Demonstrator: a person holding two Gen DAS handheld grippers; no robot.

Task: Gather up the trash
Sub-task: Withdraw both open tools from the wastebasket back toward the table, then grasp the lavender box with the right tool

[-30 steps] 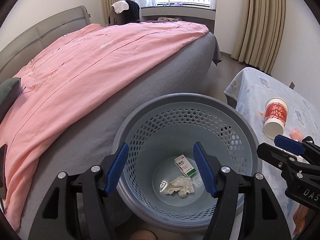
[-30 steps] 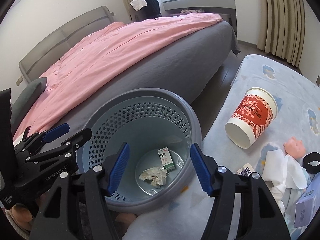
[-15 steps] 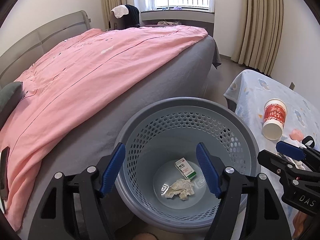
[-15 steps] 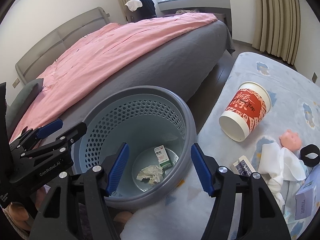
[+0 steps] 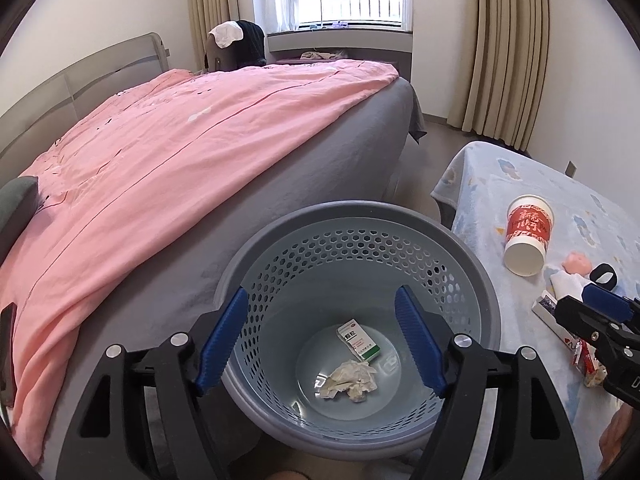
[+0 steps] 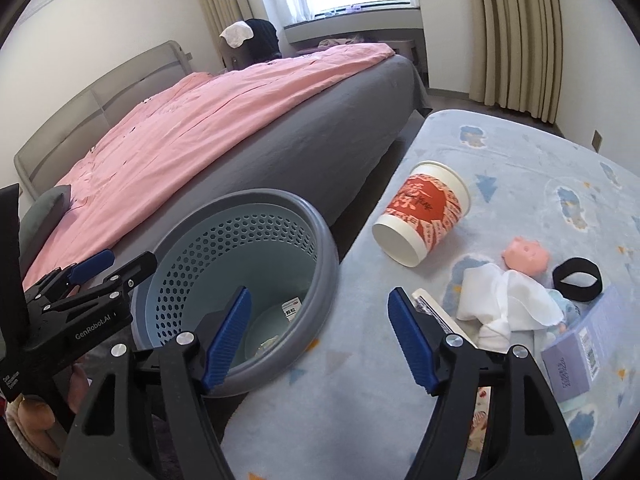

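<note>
A grey perforated waste basket [image 5: 472, 264] stands between bed and table; it also shows in the right wrist view [image 6: 320, 240]. In it lie a crumpled tissue [image 5: 350, 376] and a small medicine box [image 5: 359, 340]. My left gripper [image 5: 320, 340] is open and empty above the basket. My right gripper [image 6: 320, 336] is open and empty over the table's near edge, beside the basket. A red and white paper cup [image 6: 424, 212] lies on its side on the table; it also shows in the left wrist view [image 5: 527, 234]. White crumpled tissue [image 6: 504, 300] lies near it.
The table has a light blue patterned cloth [image 6: 520, 152]. On it are a pink toy [image 6: 524, 254], a black band [image 6: 576, 280], a purple box [image 6: 580, 348] and a flat wrapper [image 6: 436, 312]. The bed with a pink cover [image 5: 160, 168] fills the left.
Both grippers have pulled back and up from the basket. The right gripper has swung right, from over the basket to over the table's edge. Both stay open.
</note>
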